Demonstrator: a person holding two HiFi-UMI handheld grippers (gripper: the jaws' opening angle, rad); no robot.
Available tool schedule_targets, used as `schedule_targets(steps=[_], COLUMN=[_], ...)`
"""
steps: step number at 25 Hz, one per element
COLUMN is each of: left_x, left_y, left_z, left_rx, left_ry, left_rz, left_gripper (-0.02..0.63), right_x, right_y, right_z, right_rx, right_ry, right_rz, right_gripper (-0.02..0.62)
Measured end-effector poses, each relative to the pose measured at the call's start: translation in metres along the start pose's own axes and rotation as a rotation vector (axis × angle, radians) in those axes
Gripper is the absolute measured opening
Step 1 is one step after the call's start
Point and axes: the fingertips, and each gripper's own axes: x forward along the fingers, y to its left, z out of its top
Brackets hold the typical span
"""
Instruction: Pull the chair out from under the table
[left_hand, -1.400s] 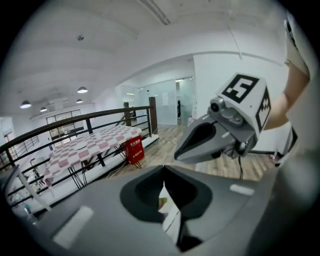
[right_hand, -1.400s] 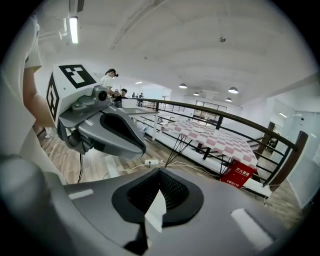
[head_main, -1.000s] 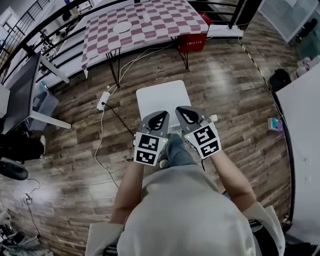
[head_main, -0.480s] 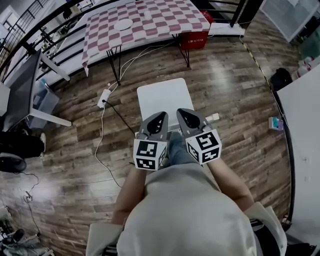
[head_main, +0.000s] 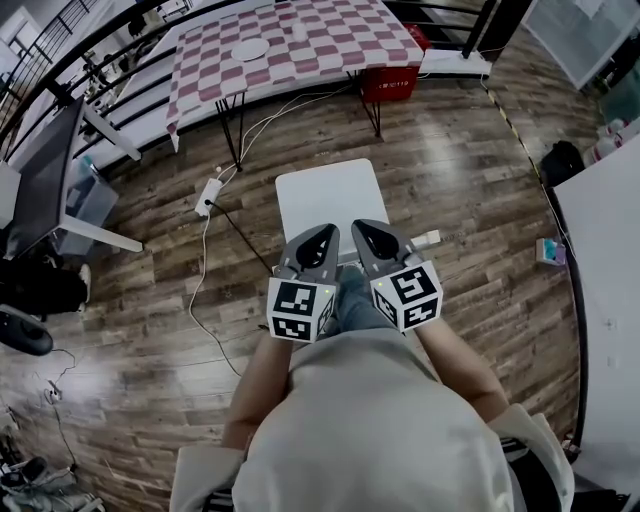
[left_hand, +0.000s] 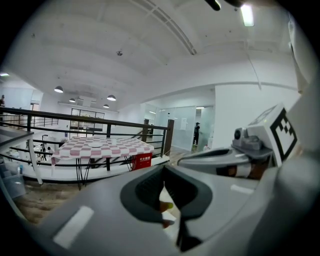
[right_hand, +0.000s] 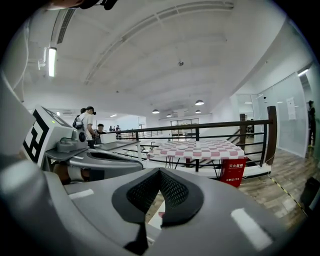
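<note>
The white chair seat (head_main: 328, 200) stands on the wood floor, well apart from the checkered-cloth table (head_main: 290, 48) at the back. My left gripper (head_main: 322, 236) and right gripper (head_main: 364, 230) hover side by side over the seat's near edge, both shut with nothing between the jaws. In the left gripper view the shut left gripper (left_hand: 163, 175) points toward the table (left_hand: 100, 146), with the other gripper at its right. In the right gripper view the right gripper (right_hand: 160, 172) is also shut, and the table (right_hand: 200, 148) lies ahead.
A red box (head_main: 388, 82) sits under the table's right end. A power strip with cables (head_main: 207, 198) lies left of the chair. A monitor on a desk (head_main: 45, 180) is at far left, a white tabletop (head_main: 610, 300) at right, a black bag (head_main: 560, 158) nearby.
Both grippers have rolled slightly about their own line, so their marker cubes show turned faces. Their place over the seat's near edge and the chair are unchanged.
</note>
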Motion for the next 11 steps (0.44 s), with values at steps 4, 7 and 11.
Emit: schedule_targets(steps=[4,7,11], left_x=[0.0008,-0.0005,-0.0015], left_y=[0.0019,0.0032,0.0047], left_z=[0.0016,0.0003,0.0004], left_rx=[-0.003,0.003,0.005], left_ry=[0.002,0.010,0.012], left_rz=[-0.009,-0.013,-0.013], left_gripper=[0.011,0.011,0.011], right_x=[0.0031,0.0044,0.0052], right_y=[0.0027,0.0057,0.0068], right_z=[0.0042,0.0047,0.0042], right_rx=[-0.011,-0.016,-0.017], right_ry=[-0.006,-0.002,0.000], right_rz=[0.012,0.014,0.013], right_gripper=[-0.003,-0.003,-0.003])
